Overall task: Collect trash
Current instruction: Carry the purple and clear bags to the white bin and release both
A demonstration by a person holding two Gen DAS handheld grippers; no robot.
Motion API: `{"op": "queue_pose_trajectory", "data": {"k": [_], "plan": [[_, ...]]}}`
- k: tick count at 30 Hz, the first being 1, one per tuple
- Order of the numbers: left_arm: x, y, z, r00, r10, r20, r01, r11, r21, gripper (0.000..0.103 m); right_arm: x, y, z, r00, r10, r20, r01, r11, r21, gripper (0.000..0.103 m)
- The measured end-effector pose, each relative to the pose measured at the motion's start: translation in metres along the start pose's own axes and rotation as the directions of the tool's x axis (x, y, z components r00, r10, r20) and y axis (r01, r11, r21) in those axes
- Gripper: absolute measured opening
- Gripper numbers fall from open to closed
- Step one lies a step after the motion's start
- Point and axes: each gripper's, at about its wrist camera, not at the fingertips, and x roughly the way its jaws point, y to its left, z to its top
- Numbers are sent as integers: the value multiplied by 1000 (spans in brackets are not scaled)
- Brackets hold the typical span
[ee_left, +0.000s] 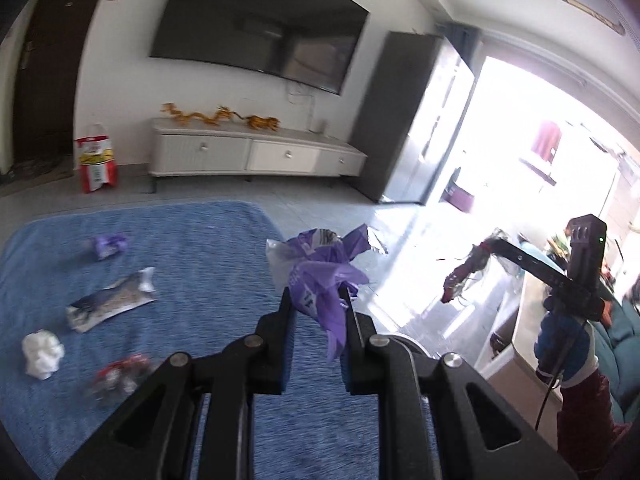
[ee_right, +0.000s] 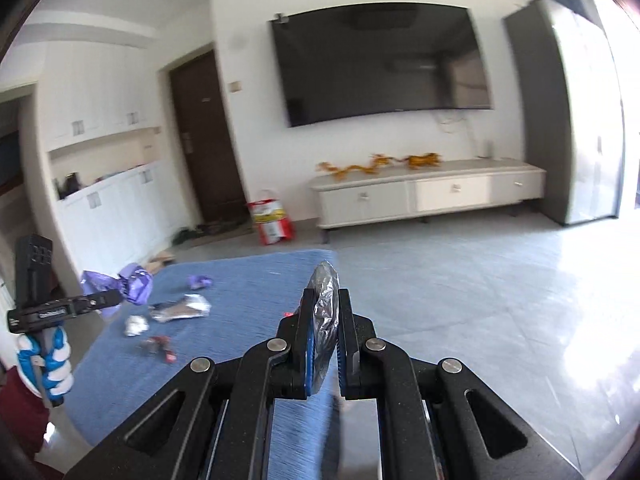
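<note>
My left gripper (ee_left: 318,294) is shut on a crumpled purple wrapper (ee_left: 320,268) and holds it above the blue cloth (ee_left: 192,248); it also shows in the right wrist view (ee_right: 116,300) with the purple wrapper (ee_right: 134,284). My right gripper (ee_right: 325,300) is shut on a silvery foil wrapper (ee_right: 326,304); it also shows in the left wrist view (ee_left: 476,260), out past the cloth's right edge. On the cloth lie a small purple wrapper (ee_left: 110,244), a flat foil packet (ee_left: 110,304), a white paper ball (ee_left: 42,354) and a red and clear wrapper (ee_left: 120,376).
A white TV cabinet (ee_left: 256,152) with orange dragon figures stands under a wall TV (ee_left: 260,20). A red and white bag (ee_left: 96,160) stands on the grey tiled floor by a dark door. A tall grey cabinet (ee_left: 404,120) is at the right, and a teal sofa (ee_left: 616,340) beyond.
</note>
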Motion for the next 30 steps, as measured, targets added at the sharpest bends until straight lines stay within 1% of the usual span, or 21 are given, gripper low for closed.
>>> {"op": "queue_pose_trajectory", "data": {"k": [3,6,9,12,16,22,26,30], "plan": [[31,-31,3,997,-56,-44,58,998,37,17,-8,-30,-13,998,-58,-8,58,998,39,9],[64,-63,4,990,-101,-96,108,992,71,17,-12,-54,-27,994,-109,-25,111,992,67,9],[98,-96,1,978,-138,-158,155,982,104,17,-12,-75,-40,986,-157,-50,161,984,81,9],[128,-123,-5,963,-158,-217,188,974,125,17,-7,-93,-56,978,-194,-82,202,974,100,9],[172,-151,-20,936,-173,-306,222,966,133,17,-1,-120,-80,966,-225,-128,243,959,144,9],[234,-181,-42,892,-167,-419,243,961,135,17,15,-158,-114,948,-243,-206,285,936,206,9],[271,-199,-56,864,-155,-479,248,959,136,18,27,-176,-132,937,-244,-251,303,925,231,9],[304,-211,-68,840,-151,-522,246,962,117,18,40,-188,-148,928,-236,-289,310,919,243,12]]}}
